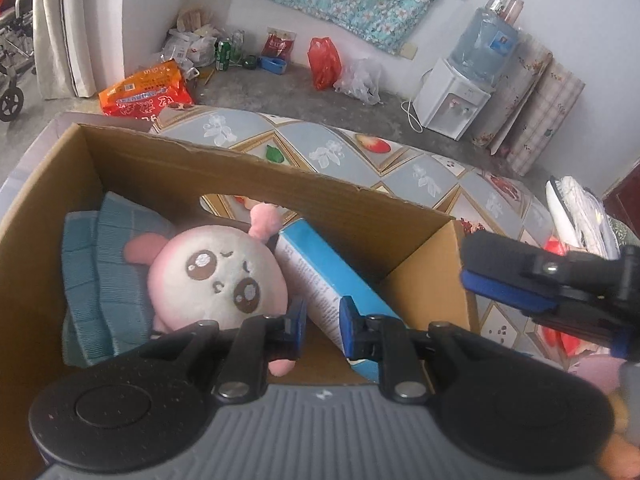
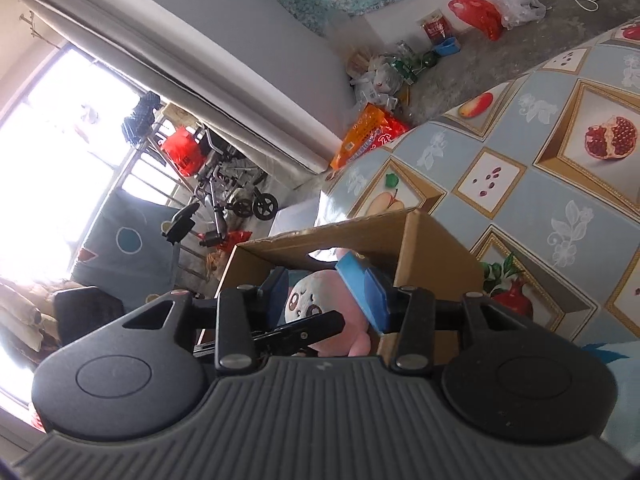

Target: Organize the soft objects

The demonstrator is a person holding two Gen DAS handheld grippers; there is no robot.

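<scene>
An open cardboard box [image 1: 256, 168] stands on the patterned tablecloth. Inside it lie a pink plush doll [image 1: 216, 272] with a round face, a teal knitted piece [image 1: 92, 264] at its left and a blue-and-white carton [image 1: 320, 268] at its right. My left gripper [image 1: 322, 320] hangs over the box just in front of the doll, its jaws drawn close with nothing seen between them. My right gripper [image 1: 504, 280] reaches in from the right, beside the box's right wall. In the right wrist view this right gripper [image 2: 324, 296] is open, with the doll [image 2: 308, 300] farther off between its fingers.
The tablecloth [image 2: 520, 200] runs on behind and right of the box [image 2: 432, 248]. A light blue soft thing [image 2: 616, 364] and a pink one [image 1: 596, 372] lie at the near right. White folded fabric [image 1: 576, 208] sits at the table's right edge. Bags and a water dispenser [image 1: 452, 100] stand along the wall.
</scene>
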